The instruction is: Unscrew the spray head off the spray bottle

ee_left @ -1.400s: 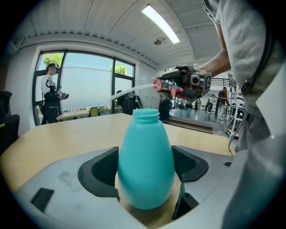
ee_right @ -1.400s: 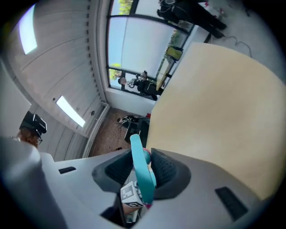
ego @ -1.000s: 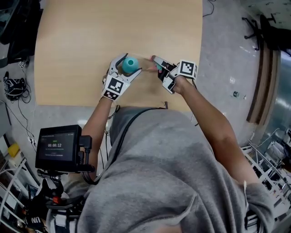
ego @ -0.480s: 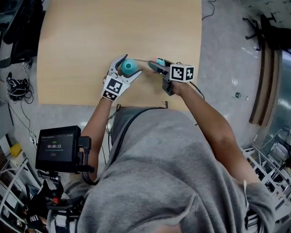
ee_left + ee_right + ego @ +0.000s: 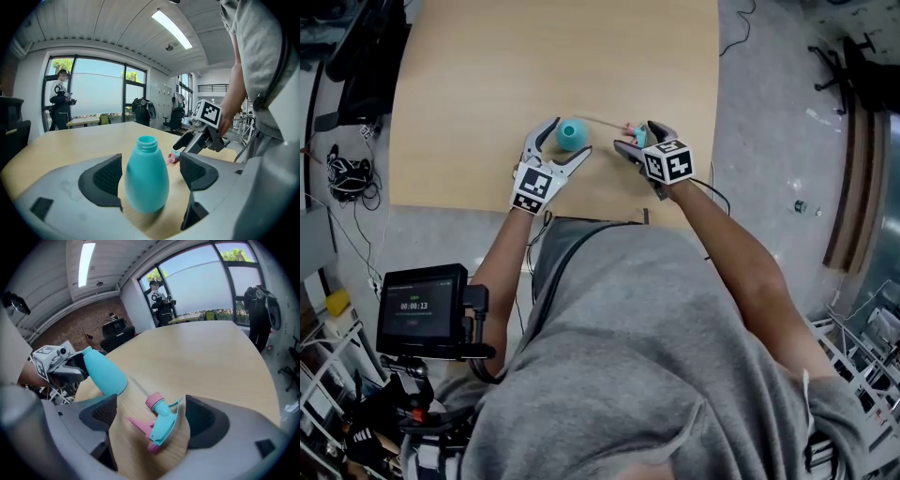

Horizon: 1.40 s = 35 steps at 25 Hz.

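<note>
A teal spray bottle (image 5: 572, 134) stands upright on the wooden table (image 5: 487, 94), its neck open and bare. My left gripper (image 5: 569, 138) is shut around its belly; in the left gripper view the bottle (image 5: 145, 178) fills the gap between the pads. The teal and pink spray head (image 5: 161, 420) lies on its side on the table with its thin dip tube (image 5: 138, 385) pointing toward the bottle (image 5: 105, 373). My right gripper (image 5: 150, 414) straddles the head, and its jaws are opening, with neither pad touching it. From above, the head (image 5: 633, 133) lies just right of the bottle, at the right gripper (image 5: 636, 136).
The table's near edge runs just behind both grippers, by the person's torso. A small screen on a stand (image 5: 422, 309) sits low on the left, and cables (image 5: 342, 173) lie on the floor. People stand by the far windows (image 5: 58, 101).
The right gripper drew the spray head away from the bottle to the right, set it on the table and opened off it. The left gripper kept its hold on the bottle.
</note>
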Available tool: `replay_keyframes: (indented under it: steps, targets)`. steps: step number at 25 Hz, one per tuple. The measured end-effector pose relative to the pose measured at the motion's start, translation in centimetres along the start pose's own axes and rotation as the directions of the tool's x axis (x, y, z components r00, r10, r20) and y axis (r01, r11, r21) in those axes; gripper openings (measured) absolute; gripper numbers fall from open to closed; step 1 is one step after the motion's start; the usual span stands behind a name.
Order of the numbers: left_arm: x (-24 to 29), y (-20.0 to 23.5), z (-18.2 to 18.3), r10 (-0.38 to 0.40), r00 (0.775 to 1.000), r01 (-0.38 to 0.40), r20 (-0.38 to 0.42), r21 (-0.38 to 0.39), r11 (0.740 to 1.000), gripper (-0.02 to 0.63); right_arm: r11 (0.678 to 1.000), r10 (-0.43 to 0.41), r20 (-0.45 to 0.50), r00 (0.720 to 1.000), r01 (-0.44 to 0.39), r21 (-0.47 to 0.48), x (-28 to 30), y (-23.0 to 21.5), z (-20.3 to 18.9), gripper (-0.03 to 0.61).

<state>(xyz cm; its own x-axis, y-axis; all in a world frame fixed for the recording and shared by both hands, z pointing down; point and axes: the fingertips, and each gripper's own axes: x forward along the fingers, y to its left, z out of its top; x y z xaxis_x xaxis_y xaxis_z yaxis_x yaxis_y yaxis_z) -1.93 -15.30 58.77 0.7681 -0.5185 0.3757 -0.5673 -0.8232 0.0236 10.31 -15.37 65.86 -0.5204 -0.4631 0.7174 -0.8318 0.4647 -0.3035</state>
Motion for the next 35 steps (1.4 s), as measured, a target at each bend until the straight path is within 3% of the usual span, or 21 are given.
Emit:
replay_keyframes:
  steps: [6, 11, 12, 14, 16, 17, 19, 24, 31, 35]
  targets:
    - [-3.2, -2.7, 3.9, 0.111, 0.992, -0.111, 0.055, -0.009, 0.994, 0.368, 0.988, -0.106, 0.087, 0.991, 0.115, -0.102, -5.7, -0.2, 1.2, 0.433]
    - [-6.2, -1.1, 6.2, 0.207, 0.967, -0.199, 0.15, -0.069, 0.978, 0.344, 0.984, -0.064, 0.188, 0.98, 0.094, -0.153, -6.6, 3.1, 4.5, 0.423]
    - [-6.9, -1.0, 6.9, 0.217, 0.962, -0.207, 0.167, -0.072, 0.976, 0.298, 0.983, -0.046, 0.225, 0.973, 0.084, -0.161, -7.2, 4.0, 5.5, 0.383]
    - [-8.3, -0.6, 8.4, 0.232, 0.952, -0.22, 0.2, -0.081, 0.972, 0.19, 0.983, -0.003, 0.306, 0.952, 0.059, -0.175, -8.6, 5.7, 7.8, 0.064]
    - [-9.6, 0.1, 9.9, 0.248, 0.939, -0.232, 0.236, -0.096, 0.968, 0.083, 0.982, 0.052, 0.355, 0.933, 0.017, -0.189, -9.5, 7.3, 10.0, 0.006]
    - [-10.2, 0.4, 10.7, 0.258, 0.933, -0.239, 0.252, -0.104, 0.966, 0.031, 0.98, 0.079, 0.37, 0.926, -0.004, -0.201, -9.9, 8.1, 11.0, 0.006]
    - [-11.7, -0.5, 12.4, 0.275, 0.923, -0.251, 0.268, -0.122, 0.96, 0.005, 0.969, 0.133, 0.399, 0.907, -0.034, -0.245, -12.1, 9.8, 12.2, 0.006]
    - [-17.2, -8.2, 17.5, 0.31, 0.904, -0.274, 0.295, -0.157, 0.949, 0.003, 0.925, 0.259, 0.463, 0.848, -0.079, -0.372, -22.8, 15.2, 11.8, 0.006]
    - [-23.9, -10.8, 21.5, 0.333, 0.878, -0.298, 0.343, -0.151, 0.943, 0.003, 0.87, 0.355, 0.546, 0.759, -0.055, -0.49, -29.6, 21.2, 14.1, 0.006]
    - [-27.6, -12.5, 22.0, 0.32, 0.875, -0.295, 0.363, -0.124, 0.947, 0.003, 0.848, 0.375, 0.564, 0.736, -0.027, -0.529, -32.3, 25.1, 13.0, 0.006]
